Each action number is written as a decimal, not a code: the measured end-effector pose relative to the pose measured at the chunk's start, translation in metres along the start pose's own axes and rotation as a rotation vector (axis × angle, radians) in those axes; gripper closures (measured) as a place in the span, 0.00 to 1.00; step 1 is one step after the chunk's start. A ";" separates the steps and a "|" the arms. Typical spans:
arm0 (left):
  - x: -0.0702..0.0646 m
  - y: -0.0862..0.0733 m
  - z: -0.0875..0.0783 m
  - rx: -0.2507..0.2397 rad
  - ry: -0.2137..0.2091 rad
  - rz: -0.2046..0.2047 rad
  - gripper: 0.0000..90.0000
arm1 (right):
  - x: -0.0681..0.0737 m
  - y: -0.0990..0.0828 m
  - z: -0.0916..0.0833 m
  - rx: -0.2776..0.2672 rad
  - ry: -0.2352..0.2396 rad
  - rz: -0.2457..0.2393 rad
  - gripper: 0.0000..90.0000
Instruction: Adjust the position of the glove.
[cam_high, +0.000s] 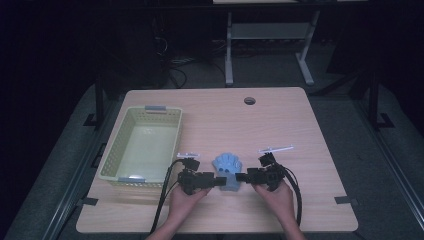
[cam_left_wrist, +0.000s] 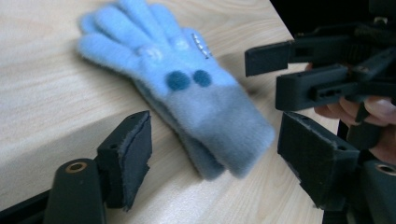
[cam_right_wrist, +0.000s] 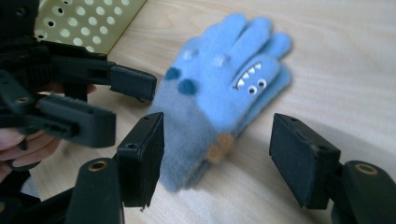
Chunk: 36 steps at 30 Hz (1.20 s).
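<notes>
I am holding both grippers low over the near part of the table (cam_high: 300, 150), one at each side of a blue glove (cam_high: 228, 167). My left gripper (cam_left_wrist: 215, 158) is standing with its jaws spread wide, the glove's cuff lying between them without either pad pressing on it. My right gripper (cam_right_wrist: 217, 156) is likewise gaping, its jaws apart around the cuff end and clear of the fabric. The glove is lying flat on the wood, fingers pointing away from me, dark blue spots and a small toothed face showing on it. Farther off to my left, a pale yellow basket (cam_high: 116, 142) is sitting on the table, well apart from the glove.
</notes>
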<state>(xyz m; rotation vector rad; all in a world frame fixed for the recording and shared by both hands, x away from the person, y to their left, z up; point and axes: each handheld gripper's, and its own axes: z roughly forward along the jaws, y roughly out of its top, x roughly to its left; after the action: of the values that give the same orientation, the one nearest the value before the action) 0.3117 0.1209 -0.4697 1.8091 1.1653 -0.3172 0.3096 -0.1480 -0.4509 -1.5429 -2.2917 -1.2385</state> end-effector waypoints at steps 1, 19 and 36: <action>0.001 0.000 0.000 0.003 -0.002 -0.006 0.32 | -0.001 -0.002 0.000 -0.002 0.007 0.017 0.39; 0.005 -0.001 0.012 0.028 -0.040 -0.089 0.53 | -0.004 -0.017 0.018 -0.019 0.062 0.125 0.57; 0.016 -0.002 0.017 0.029 -0.089 -0.119 0.76 | -0.001 -0.022 0.028 -0.041 0.107 0.164 0.74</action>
<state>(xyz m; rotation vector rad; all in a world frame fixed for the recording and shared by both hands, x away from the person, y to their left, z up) 0.3228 0.1166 -0.4904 1.7362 1.2133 -0.4811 0.3012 -0.1325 -0.4822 -1.6002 -2.0420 -1.2985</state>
